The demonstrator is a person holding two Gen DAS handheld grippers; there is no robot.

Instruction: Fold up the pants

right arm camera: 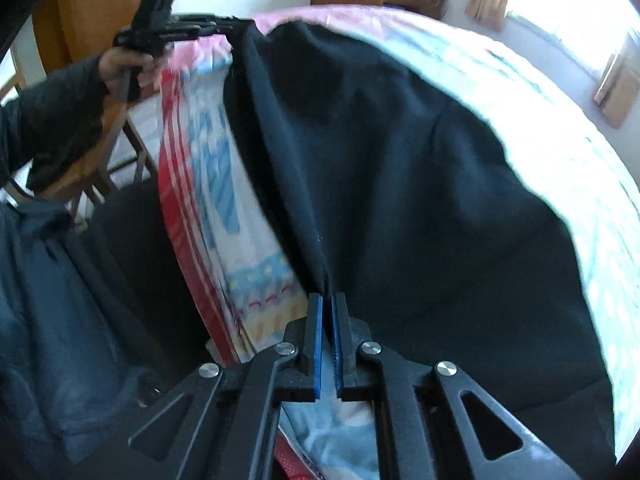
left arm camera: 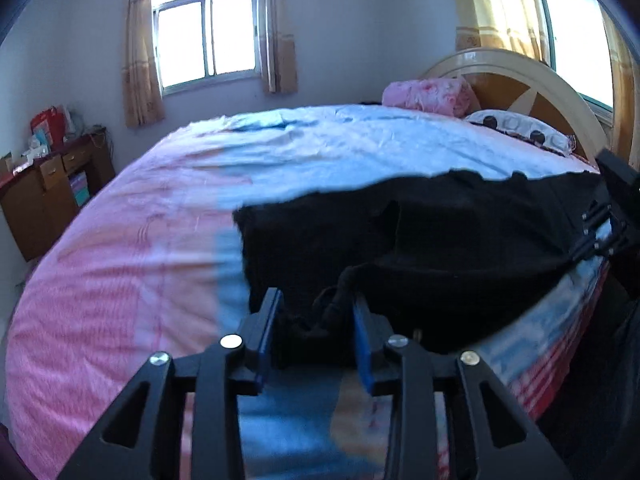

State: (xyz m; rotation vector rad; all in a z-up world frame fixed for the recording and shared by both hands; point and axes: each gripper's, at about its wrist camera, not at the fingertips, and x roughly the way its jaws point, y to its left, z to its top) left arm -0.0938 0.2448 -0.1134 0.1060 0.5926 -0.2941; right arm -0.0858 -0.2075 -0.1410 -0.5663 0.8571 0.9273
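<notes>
Black pants lie spread near the side edge of a bed with a pink and light-blue sheet. In the left wrist view my left gripper has its blue pads around a thick bunch of the black cloth with a drawstring. At the right of that view my right gripper pinches the pants' other end. The right wrist view shows my right gripper shut on a fold of the pants. A taut edge runs from there up to the left gripper, held by a hand.
A rolled pink blanket and a patterned pillow lie by the curved headboard. A wooden cabinet with clutter stands by the left wall. Beside the bed are a wooden chair and the person's dark clothing.
</notes>
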